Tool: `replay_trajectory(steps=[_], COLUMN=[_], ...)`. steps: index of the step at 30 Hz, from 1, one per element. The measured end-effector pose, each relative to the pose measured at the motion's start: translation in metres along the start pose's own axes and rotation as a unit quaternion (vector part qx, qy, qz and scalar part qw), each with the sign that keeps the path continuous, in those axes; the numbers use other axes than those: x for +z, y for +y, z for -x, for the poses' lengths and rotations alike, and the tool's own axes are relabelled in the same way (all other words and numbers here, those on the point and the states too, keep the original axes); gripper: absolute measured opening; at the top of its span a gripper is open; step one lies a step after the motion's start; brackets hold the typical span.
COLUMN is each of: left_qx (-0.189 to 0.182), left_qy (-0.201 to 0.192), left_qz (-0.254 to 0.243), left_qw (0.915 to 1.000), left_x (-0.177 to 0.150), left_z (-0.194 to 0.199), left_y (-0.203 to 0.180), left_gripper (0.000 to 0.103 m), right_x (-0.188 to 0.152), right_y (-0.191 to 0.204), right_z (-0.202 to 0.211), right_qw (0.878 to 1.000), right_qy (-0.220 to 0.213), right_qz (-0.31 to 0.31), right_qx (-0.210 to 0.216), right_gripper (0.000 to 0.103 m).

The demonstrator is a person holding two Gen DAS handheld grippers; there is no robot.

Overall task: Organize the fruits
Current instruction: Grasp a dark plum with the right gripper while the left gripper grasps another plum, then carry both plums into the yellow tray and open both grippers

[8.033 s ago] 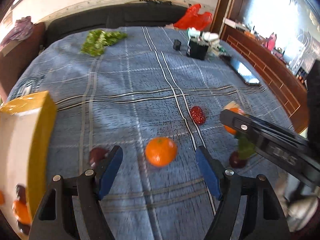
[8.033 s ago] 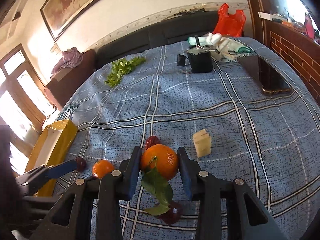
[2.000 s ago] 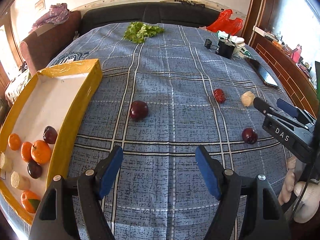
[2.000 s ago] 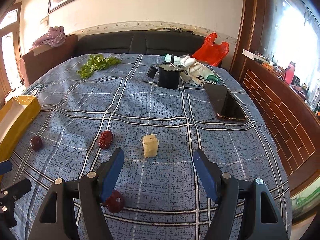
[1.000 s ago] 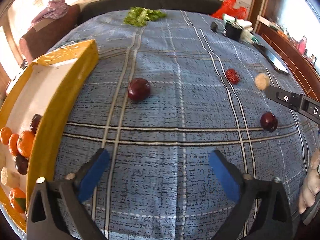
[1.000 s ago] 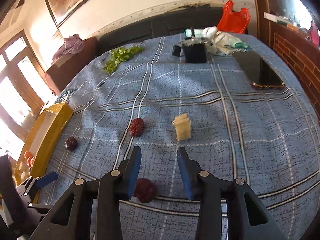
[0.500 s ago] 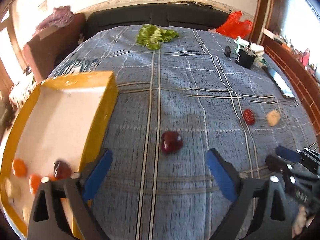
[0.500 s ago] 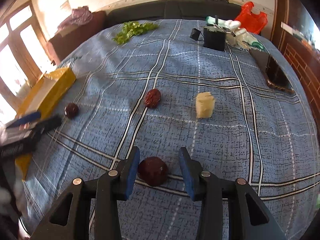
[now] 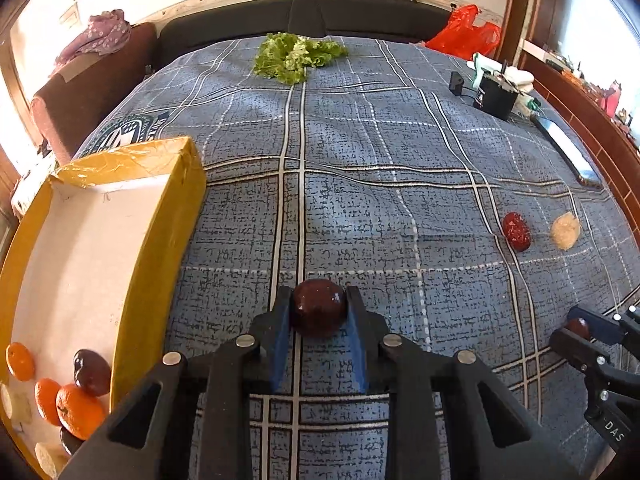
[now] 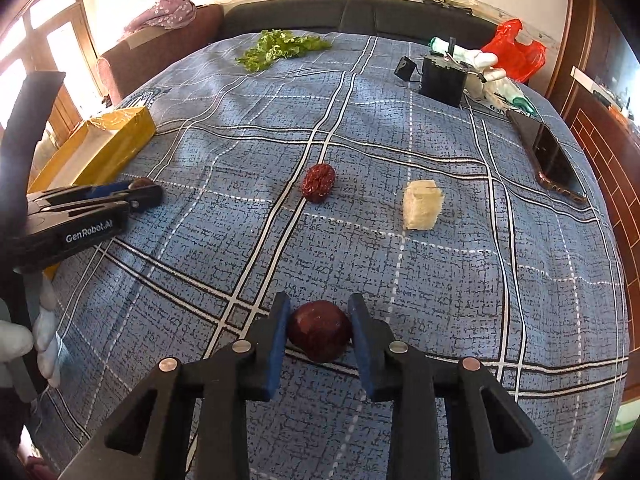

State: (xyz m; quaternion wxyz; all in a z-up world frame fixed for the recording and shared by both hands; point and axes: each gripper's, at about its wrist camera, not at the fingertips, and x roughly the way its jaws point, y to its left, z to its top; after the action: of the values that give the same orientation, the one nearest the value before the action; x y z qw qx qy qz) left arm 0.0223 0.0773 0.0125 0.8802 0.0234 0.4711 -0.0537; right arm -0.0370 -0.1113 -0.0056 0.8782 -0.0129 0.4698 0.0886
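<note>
My left gripper [image 9: 319, 299] is closing, and its blue pads press both sides of a smooth dark red fruit [image 9: 319, 316] on the blue checked cloth, just right of the yellow box [image 9: 160, 240]. The box holds oranges [image 9: 78, 412], dark fruits and pale pieces. My right gripper [image 10: 319, 304] is closing too, pads against a second dark red fruit [image 10: 320, 332] near the cloth's front edge. In the left wrist view that right gripper [image 9: 570, 326] shows at the far right. A wrinkled red date [image 10: 319, 182] and a pale chunk [image 10: 423, 205] lie loose beyond it.
Green lettuce [image 9: 296, 56] lies at the far end of the cloth. A black box [image 10: 442, 76], a phone [image 10: 554, 160] and a red bag [image 10: 514, 50] sit at the back right. A dark sofa runs behind. A gloved hand [image 10: 24, 344] shows at the left edge.
My left gripper moved forward to the dark fruit and its wide jaws came in onto it. My right jaws narrowed against the fruit between them.
</note>
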Motion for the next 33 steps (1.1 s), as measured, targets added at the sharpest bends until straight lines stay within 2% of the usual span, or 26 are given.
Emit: replay_trajectory(steps=[4,7,10,14,18,19,23,28,33], left_qx=[-0.02,-0.037,-0.045,-0.044,-0.024,-0.013,0.021,0.053,0.079], left_qy=[-0.016,-0.031,-0.046,-0.063,-0.079,-0.082,-0.093,-0.086,-0.07], left_qz=[0.03,0.043,0.058,0.083,0.116,0.125,0.16,0.202,0.222], left_qw=[0.9992,0.9979,0.9962,0.9936,0.9898,0.9886,0.9825,0.9741,0.9692], left_x=[-0.002,-0.007,-0.015,-0.028,-0.041,-0.044,-0.059,-0.077,-0.092], left_z=[0.022,0.044,0.068,0.094,0.114,0.118,0.131,0.129,0.118], left_y=[0.008,0.014,0.026,0.05,0.087,0.098,0.138,0.183,0.211], left_gripper=[0.025,0.025,0.025,0.025,0.025,0.025,0.025,0.026,0.026], right_x=[0.002,0.003,0.004,0.003,0.005,0.007,0.016,0.035,0.042], right_y=[-0.009,-0.021,-0.024,-0.021,-0.014,-0.007,0.022,0.1,0.18], right_z=[0.002,0.006,0.009,0.011,0.018,0.023,0.043,0.066,0.053], right_qw=[0.999,0.992,0.986,0.983,0.981,0.983,0.983,0.981,0.974], right_qy=[-0.008,-0.026,-0.047,-0.064,-0.078,-0.082,-0.087,-0.096,-0.063], right_qz=[-0.03,-0.068,-0.083,-0.091,-0.094,-0.089,-0.069,0.0,0.054], right_qx=[0.037,0.101,0.138,0.148,0.148,0.137,0.143,0.17,0.212], right_gripper=[0.032,0.032,0.032,0.032,0.032,0.032,0.032,0.033,0.033])
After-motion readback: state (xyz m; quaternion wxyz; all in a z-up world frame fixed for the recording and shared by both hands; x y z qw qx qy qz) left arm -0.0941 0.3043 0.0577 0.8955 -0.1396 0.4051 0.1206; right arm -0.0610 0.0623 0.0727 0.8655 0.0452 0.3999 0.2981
